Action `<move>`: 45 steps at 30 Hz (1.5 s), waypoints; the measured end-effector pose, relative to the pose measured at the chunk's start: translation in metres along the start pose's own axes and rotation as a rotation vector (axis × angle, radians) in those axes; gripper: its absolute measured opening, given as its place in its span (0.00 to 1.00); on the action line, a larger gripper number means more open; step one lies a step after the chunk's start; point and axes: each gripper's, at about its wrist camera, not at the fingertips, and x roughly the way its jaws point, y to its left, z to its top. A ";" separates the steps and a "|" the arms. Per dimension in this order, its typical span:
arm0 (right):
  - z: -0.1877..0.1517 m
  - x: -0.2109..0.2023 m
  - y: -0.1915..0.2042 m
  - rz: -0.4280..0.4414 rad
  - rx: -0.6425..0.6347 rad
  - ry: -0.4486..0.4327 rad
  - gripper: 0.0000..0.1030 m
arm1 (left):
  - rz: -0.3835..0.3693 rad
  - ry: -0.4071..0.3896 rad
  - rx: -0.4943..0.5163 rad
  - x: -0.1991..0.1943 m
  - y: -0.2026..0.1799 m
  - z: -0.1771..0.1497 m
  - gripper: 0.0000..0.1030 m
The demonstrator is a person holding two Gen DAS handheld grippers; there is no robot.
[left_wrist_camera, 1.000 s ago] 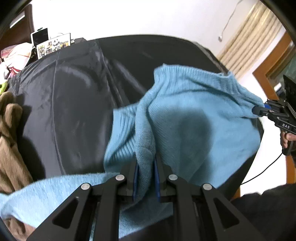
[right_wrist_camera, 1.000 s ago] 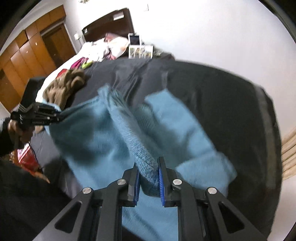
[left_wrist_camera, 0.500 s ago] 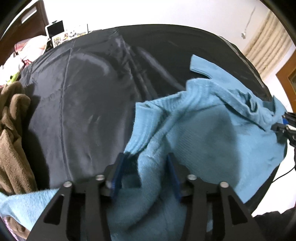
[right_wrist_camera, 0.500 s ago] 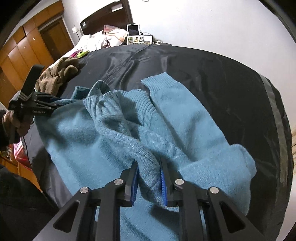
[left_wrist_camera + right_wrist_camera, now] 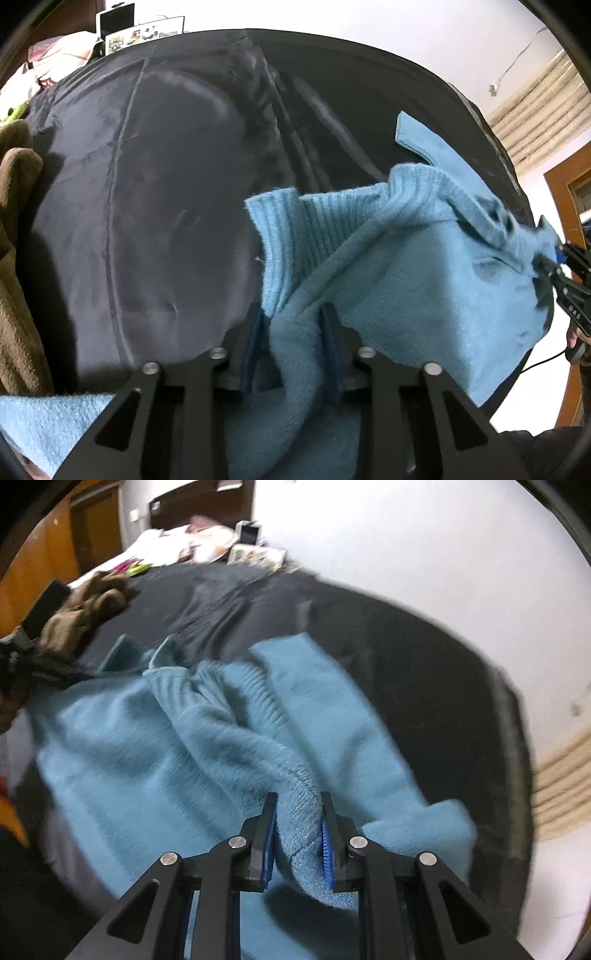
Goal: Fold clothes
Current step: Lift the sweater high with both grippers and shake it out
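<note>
The blue sweater [image 5: 424, 280] lies bunched on the near part of the bed [image 5: 166, 184], one sleeve stretched toward the far side. Our left hand-held gripper [image 5: 291, 347] has its fingers apart with knit draped loosely between them; our right hand-held gripper [image 5: 297, 834] is clamped on a thick roll of the sweater's edge. We judge the loose left side could slip out and let the fabric sag unevenly, skewing the fold. A brown garment [image 5: 88, 605] sits far left, well apart. The right view is motion-blurred, and the sweater's near hem is cut off below both grippers.
</note>
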 end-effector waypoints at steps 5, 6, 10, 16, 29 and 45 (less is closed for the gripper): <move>0.010 -0.039 -0.002 -0.176 0.008 -0.141 0.18 | -0.021 -0.025 0.016 -0.015 -0.008 -0.007 0.23; 0.011 -0.048 -0.001 -0.205 0.003 -0.170 0.18 | -0.029 -0.033 0.024 -0.018 -0.011 -0.009 0.23; 0.014 -0.084 0.003 -0.321 -0.020 -0.284 0.18 | -0.073 -0.051 0.090 -0.034 -0.031 -0.020 0.23; 0.010 -0.127 0.014 -0.439 -0.044 -0.417 0.18 | -0.045 -0.038 0.156 -0.038 -0.052 -0.037 0.26; 0.014 -0.222 0.001 -0.550 0.101 -0.686 0.18 | -0.096 -0.335 0.099 -0.135 -0.097 -0.023 0.14; 0.031 -0.374 -0.009 -0.667 0.191 -1.179 0.18 | -0.070 -1.151 0.005 -0.409 -0.118 -0.087 0.14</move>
